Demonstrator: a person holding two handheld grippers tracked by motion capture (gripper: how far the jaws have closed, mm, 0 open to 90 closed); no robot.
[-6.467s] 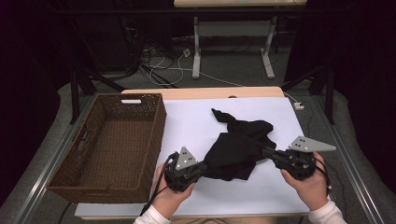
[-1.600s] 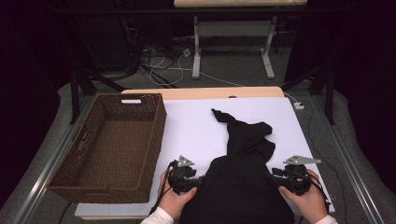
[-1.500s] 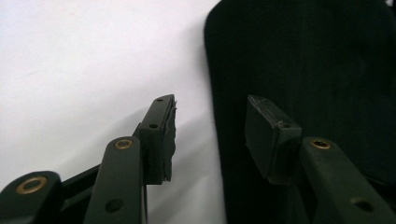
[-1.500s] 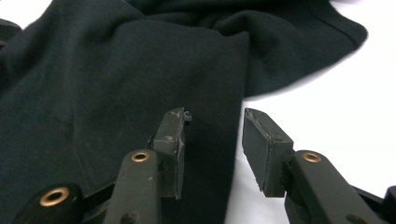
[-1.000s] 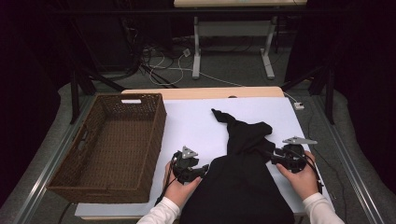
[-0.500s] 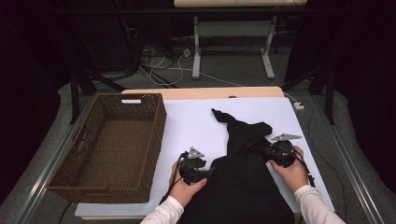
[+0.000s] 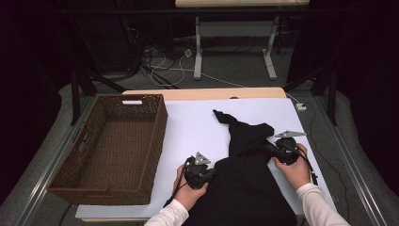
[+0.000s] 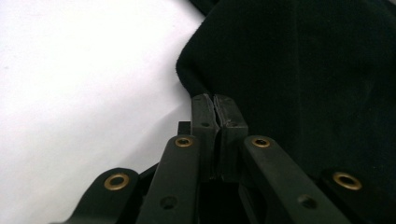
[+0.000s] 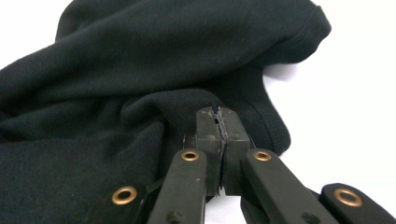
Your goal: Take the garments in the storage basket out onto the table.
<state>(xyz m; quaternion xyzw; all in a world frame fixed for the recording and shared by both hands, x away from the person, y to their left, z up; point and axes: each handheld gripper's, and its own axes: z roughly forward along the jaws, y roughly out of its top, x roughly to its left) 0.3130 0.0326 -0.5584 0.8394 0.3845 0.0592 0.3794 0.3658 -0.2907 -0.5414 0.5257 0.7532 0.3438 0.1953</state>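
High view: the black garment (image 7: 244, 174) lies on the white table (image 7: 197, 127) right of the basket (image 7: 110, 146). My left gripper (image 7: 205, 173) and right gripper (image 7: 278, 149) have just closed, pinching its edges. I'd lift evenly, keeping the cloth taut.

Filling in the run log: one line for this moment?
left gripper: shut on garment edge | right gripper: shut on garment edge | garment: flat on table | basket: empty
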